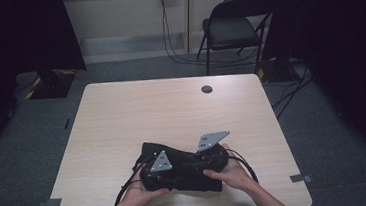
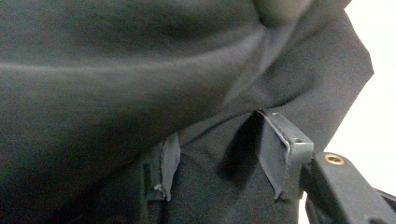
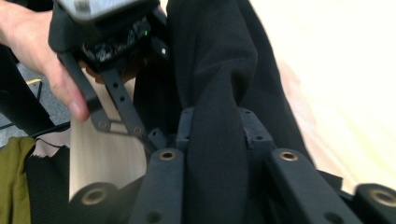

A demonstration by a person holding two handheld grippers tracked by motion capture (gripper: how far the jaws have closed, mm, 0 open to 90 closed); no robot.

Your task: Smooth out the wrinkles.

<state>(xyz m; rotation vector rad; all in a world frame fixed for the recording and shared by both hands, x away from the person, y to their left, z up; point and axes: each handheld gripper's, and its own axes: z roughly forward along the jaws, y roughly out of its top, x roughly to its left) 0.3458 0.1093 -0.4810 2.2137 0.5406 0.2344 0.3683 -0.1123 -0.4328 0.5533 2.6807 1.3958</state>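
Table [image 1: 122, 118], one, pale wood. One black cloth [image 1: 184, 165] bunched at its 6 o'clock edge, long axis running 9 to 3; folds hide its outline and shape. Two grippers: left gripper [image 2: 224, 158] jaws buried in cloth, grasp hard to tell; right gripper [image 3: 217, 135] clenched on a cloth fold.

place: lab | signs: black curtains [image 1: 19, 32], bare table [image 1: 136, 107], folding chair [image 1: 234, 28], floor cables [image 1: 290, 93]
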